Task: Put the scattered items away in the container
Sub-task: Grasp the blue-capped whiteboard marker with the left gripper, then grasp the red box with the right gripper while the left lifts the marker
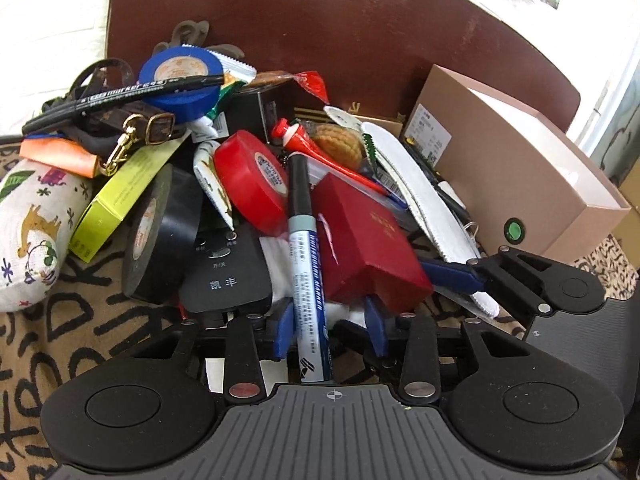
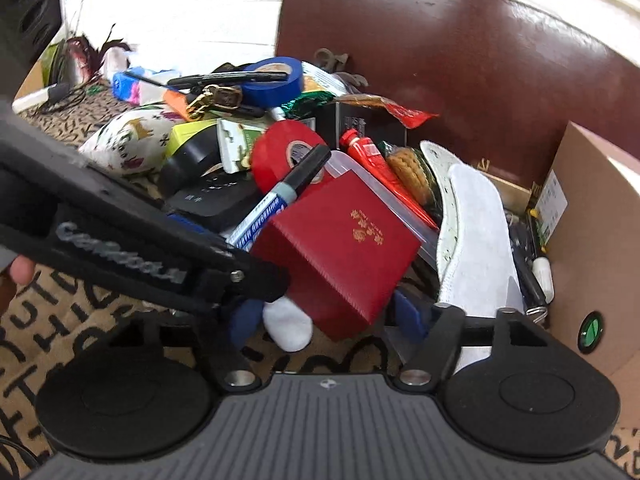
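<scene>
Left wrist view is showing the left gripper (image 1: 326, 326) standing open. Its blue pads (image 1: 282, 330) are straddling the barrel of a whiteboard marker (image 1: 308, 276). The pad on the picture's left is lying against the barrel and the other is standing clear, so nothing is gripped. The right gripper (image 2: 326, 316) is also standing open, its jaws bracketing the lower corner of a red gift box (image 2: 340, 252) without pressing on it.

The gift box is leaning against the marker, so the two picks are probably interfering. Closing squarely across the barrel and drawing the marker straight up should avoid dragging the box. The right gripper should be gripping the box by its flat faces, not by the corner.

Around them, a red tape roll (image 1: 252, 180), a black remote (image 1: 226, 272) and a white insole (image 1: 420, 204) are crowding the heap on the patterned rug (image 1: 60, 340). The container, an open cardboard box (image 1: 520, 184), is standing at the heap's right edge, just beside the insole. Free room is lying above the heap. A dark brown panel (image 1: 320, 20) is closing off the far side. The two grippers are working close together, so only one should be lifting at a time.
</scene>
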A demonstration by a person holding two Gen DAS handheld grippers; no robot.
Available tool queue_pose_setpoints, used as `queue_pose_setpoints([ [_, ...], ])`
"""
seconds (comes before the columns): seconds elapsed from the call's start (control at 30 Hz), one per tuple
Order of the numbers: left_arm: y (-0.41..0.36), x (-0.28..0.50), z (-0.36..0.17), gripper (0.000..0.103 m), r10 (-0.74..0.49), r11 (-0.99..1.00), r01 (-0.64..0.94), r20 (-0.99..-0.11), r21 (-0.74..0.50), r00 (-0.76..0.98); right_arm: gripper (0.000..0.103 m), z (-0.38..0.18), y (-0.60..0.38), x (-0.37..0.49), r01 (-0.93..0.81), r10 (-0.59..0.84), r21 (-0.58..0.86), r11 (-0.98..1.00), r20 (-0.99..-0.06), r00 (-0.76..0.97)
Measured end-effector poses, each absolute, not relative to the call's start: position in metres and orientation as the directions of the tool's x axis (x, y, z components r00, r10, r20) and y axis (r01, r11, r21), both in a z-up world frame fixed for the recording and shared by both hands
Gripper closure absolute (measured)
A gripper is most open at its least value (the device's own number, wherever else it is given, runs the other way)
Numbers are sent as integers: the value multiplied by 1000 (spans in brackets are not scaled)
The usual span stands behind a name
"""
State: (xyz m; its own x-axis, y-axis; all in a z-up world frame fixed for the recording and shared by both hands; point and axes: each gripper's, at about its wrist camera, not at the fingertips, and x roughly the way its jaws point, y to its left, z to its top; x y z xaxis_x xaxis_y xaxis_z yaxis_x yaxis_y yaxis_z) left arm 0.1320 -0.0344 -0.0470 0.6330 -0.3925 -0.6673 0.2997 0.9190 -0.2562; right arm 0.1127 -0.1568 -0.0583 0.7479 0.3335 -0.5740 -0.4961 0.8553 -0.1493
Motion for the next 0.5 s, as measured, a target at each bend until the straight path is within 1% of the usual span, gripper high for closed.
queue_pose_setpoints([
  [0.03,-35,131,-46,50,-395,918,305,-666,-254,633,37,-58,-157,111,-502,335,-156,851,-574,747],
  [0.07,-36,131,-46,55,-404,914,314,-663,-259,630,45,-58,-156,110,-512,343,-158,844,-576,742],
  [0.1,-37,130,-45,58,-417,907,324,-663,-268,621,60,-57,-156,107,-530,357,-158,833,-577,734],
  [0.13,-38,129,-44,59,-424,904,329,-662,-272,618,68,-56,-154,104,-556,378,-159,816,-581,721],
  [0.17,-41,127,-43,56,-422,905,333,-664,-265,618,73,-56,-151,100,-577,393,-167,800,-581,713],
  [0.27,-48,119,-44,64,-418,904,353,-673,-242,610,73,-57,-143,89,-598,393,-212,773,-580,713],
  [0.33,-49,111,-44,64,-412,905,360,-680,-227,606,73,-59,-145,82,-603,400,-199,772,-586,705],
  [0.37,-48,106,-45,65,-417,902,365,-682,-230,601,70,-59,-146,79,-606,407,-187,773,-588,700],
  [0.4,-46,103,-46,65,-422,900,365,-685,-238,594,63,-59,-149,75,-609,413,-179,773,-586,697],
  [0.43,-42,100,-47,64,-425,899,361,-687,-248,589,58,-59,-151,72,-605,412,-176,777,-584,699],
  [0.47,-39,97,-47,64,-422,902,350,-690,-252,588,49,-59,-153,69,-596,403,-179,783,-584,705],
  [0.5,-36,95,-47,64,-418,905,342,-689,-255,592,44,-58,-155,67,-586,394,-182,790,-583,711],
])
